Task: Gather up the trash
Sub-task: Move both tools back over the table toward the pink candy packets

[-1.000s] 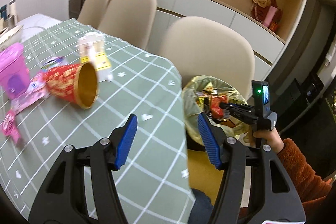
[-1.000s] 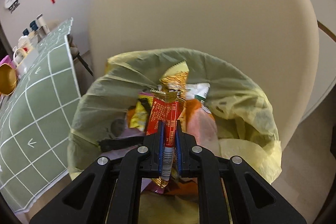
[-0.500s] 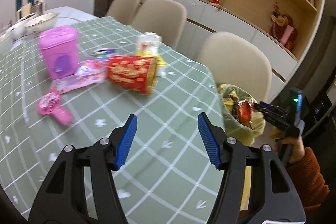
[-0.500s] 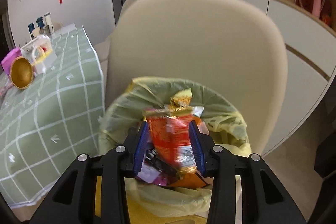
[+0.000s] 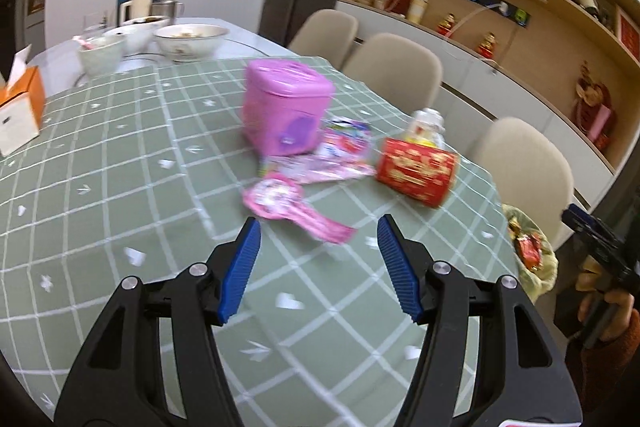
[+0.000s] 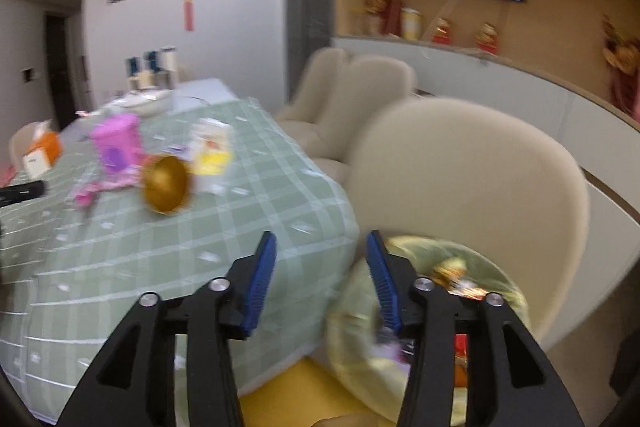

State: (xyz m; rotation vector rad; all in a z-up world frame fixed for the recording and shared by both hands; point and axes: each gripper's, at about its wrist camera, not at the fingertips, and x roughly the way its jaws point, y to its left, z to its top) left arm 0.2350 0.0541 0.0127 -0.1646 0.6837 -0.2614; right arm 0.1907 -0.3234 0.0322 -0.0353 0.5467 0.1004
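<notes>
On the counter (image 5: 120, 163), under its green checked cloth, your trash lies in a cluster ahead of your left gripper (image 5: 318, 267): a pink wrapper (image 5: 294, 207) nearest the fingers, more pink packets (image 5: 332, 163) behind it, a pink box (image 5: 286, 115) standing upright, and a red-and-gold cup (image 5: 416, 173) tipped on its side to the right, just in front of a small white-and-yellow carton (image 5: 426, 125). Your left fingers are spread apart with nothing between them, hovering above the cloth short of the wrapper. Off the counter's right edge, the yellow-lined trash bin (image 6: 492, 267) sits in front of a beige chair (image 6: 472, 179), with red and gold wrappers already inside. Your right gripper (image 6: 322, 275) hangs above the gap between the counter's corner and the bin; its fingers are opening and hold nothing. Both views are blurred, so finer detail on the packets cannot be read.
</notes>
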